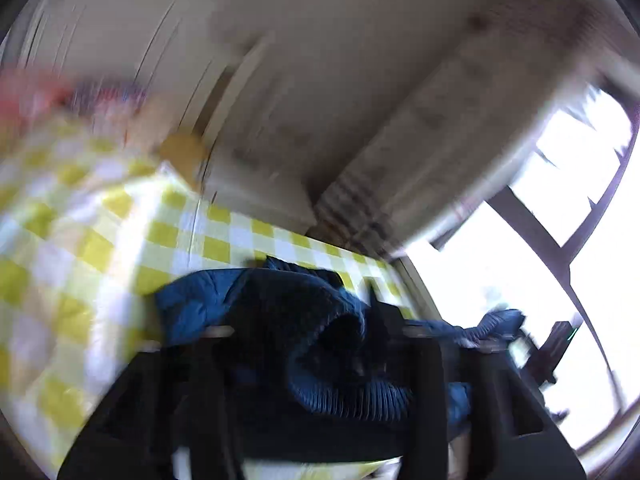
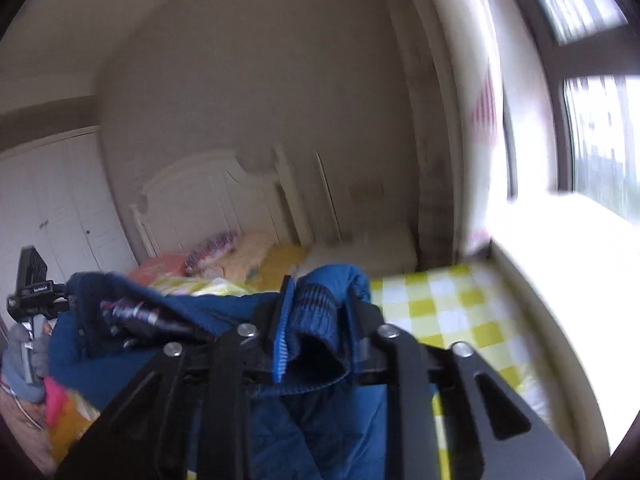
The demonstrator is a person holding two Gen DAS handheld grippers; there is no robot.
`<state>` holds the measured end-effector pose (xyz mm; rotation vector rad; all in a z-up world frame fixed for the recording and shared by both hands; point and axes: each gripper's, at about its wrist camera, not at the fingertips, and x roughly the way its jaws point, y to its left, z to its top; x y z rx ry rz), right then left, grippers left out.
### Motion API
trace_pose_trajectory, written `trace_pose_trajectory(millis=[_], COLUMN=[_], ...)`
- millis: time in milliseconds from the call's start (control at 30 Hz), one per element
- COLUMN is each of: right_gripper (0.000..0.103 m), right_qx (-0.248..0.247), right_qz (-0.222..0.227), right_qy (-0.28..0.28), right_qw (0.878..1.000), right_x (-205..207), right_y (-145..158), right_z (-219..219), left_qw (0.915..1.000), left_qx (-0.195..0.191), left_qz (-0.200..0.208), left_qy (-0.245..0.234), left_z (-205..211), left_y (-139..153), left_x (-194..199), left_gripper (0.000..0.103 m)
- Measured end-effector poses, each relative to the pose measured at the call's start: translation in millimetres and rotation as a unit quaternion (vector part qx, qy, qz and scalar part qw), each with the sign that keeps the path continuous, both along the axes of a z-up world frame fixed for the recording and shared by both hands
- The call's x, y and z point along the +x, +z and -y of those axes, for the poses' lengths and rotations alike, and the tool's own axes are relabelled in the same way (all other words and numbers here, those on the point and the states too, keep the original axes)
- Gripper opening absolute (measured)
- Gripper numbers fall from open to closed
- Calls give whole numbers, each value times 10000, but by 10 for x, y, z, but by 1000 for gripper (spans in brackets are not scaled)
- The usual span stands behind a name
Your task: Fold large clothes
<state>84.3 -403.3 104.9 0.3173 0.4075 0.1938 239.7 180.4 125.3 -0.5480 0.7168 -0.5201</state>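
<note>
- a blue padded jacket (image 2: 320, 432) is seen lying on a bed covered by a yellow-and-white checked sheet (image 2: 452, 312).
- in the right wrist view, the right gripper (image 2: 316, 336) is seen clenched on a ribbed knit cuff (image 2: 314, 308) of the jacket; the cuff is squeezed between the 2 fingers, with the blue pad (image 2: 282, 332) of the left one pressed against it.
- in the left wrist view, the left gripper (image 1: 316, 344) is shown with its fingers spread wide; a dark ribbed cuff (image 1: 328, 340) of the jacket is bunched between them, and whether the pads press on it cannot be told because of blur and shadow.
- more of the jacket (image 1: 192, 308) is spread on the checked sheet (image 1: 100, 240) beyond the left gripper.
- the left gripper (image 2: 32, 300) is also caught at the far left edge of the right wrist view, beside the jacket.
- coloured pillows (image 2: 240, 256) are piled at the head of the bed, against a white headboard (image 2: 208, 200).
- a bright window (image 2: 600, 140) is seen to the right of the bed, with a patterned curtain (image 2: 486, 92) beside it.
- white wardrobe doors (image 2: 52, 204) are seen at the left of the room.
</note>
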Motion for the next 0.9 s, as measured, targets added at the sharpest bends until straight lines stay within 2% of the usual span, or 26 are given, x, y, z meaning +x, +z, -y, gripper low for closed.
trace_pose_trajectory(millis=[33,67,100,133,167,200,267,333,367,433,533,633,767,900], right_gripper=[35,42,58,74,78,78,79,79,79,79,78,78,78,78], right_qx=[179,507,715,876,931,913,882,605,403,307,69,-176,-449,-324], right_qz=[-292,-717,-917,-980,-905,-798,-685,-885,-1121,-1444,-1834,-2121,-2460,-2567], right_qy=[-48,-39,-35,-147,-280,-318,-345,-454,-467,-337,-31,223,306,380], right_qw=[9994,9961,9932,9912,9911,9921,9932,9932,9918,9885,9830,9768,9677,9652], right_x=[276,645,813,929,989,1039,1096,1196,1286,1431,1603,1751,1940,2035], right_y=[-38,-155,-241,-314,-369,-436,-558,-718,-853,-1124,-1415,-1639,-1854,-2005], right_z=[92,230,296,372,441,523,662,735,764,777,611,421,299,304], left_qw=[9993,9974,9954,9923,9895,9883,9874,9817,9811,9845,9896,9880,9821,9793], left_qx=[-95,-134,-226,-415,-465,-225,498,1266,1438,1411,1106,1149,1272,1227], left_qz=[-295,-386,-420,-473,-493,-470,-417,-493,-543,-723,-920,-941,-1158,-1386], left_qy=[196,598,835,1068,1277,1436,1446,1337,1175,749,27,-433,-770,-813], left_z=[-76,-211,-333,-493,-615,-673,-656,-585,-536,-459,-251,10,278,329], left_y=[-53,-94,-135,-204,-279,-356,-512,-796,-949,-1252,-1582,-1719,-1901,-2059], left_x=[415,693,812,966,1049,1095,1154,1158,1200,1301,1453,1553,1739,1867], left_gripper=[99,99,99,99,99,99,99,99,99,99,99,99,99,99])
